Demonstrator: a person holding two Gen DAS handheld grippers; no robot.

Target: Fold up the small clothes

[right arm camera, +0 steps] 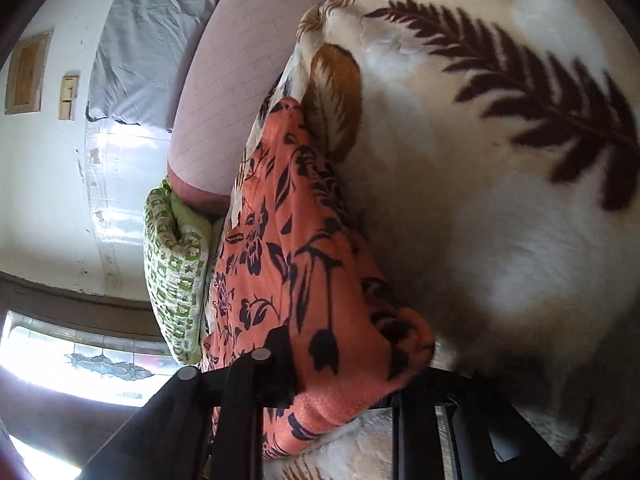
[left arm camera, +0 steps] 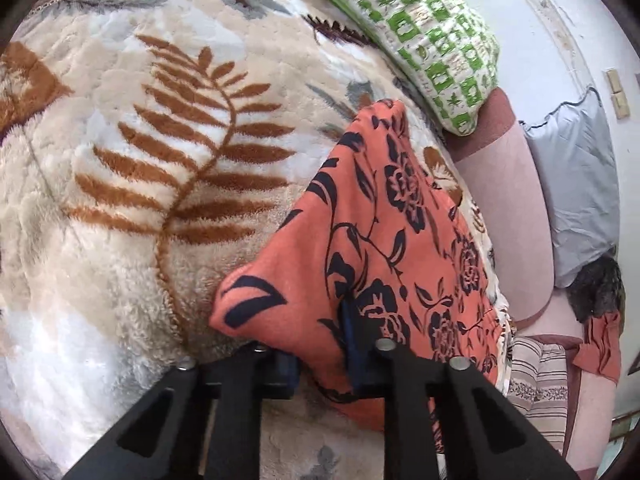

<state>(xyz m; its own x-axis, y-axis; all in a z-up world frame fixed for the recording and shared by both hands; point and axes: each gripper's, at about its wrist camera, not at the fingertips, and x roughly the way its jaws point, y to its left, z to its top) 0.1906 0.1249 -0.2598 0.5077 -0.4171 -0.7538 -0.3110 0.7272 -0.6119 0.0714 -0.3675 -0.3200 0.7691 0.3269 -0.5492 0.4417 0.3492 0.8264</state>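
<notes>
A plush blanket (left arm camera: 132,168) with a fern pattern covered the bed, and on it, near the bed's pink padded edge (left arm camera: 504,208), lay the garment (left arm camera: 384,240), an orange cloth printed with dark flowers. A green-and-white pillow (left arm camera: 432,40) sat just beyond it.

The left tongs (left arm camera: 320,344) were closed nearly tight on one end of the garment, with a fold of the orange cloth bunched between the pads. The right tongs (right arm camera: 344,376) were likewise pinched almost shut on the other end, cloth gathered between them. No earlier view bears on how they got there.

The main risk, as I judged it, lay with the blanket. Its pile was deep and soft, and either pair of tongs could have caught tufts of it along with the garment; a lift would then drag the blanket and spoil the fold. The second risk was the garment itself: it looked thick and already doubled, so a pinch on only the top layer would let the lower layer sag and open out when raised. Third, the garment sat close to the bed's edge, and a slack corner could slide off toward the pink padding. Last, uneven lifting by the two hands would skew the crease.
</notes>
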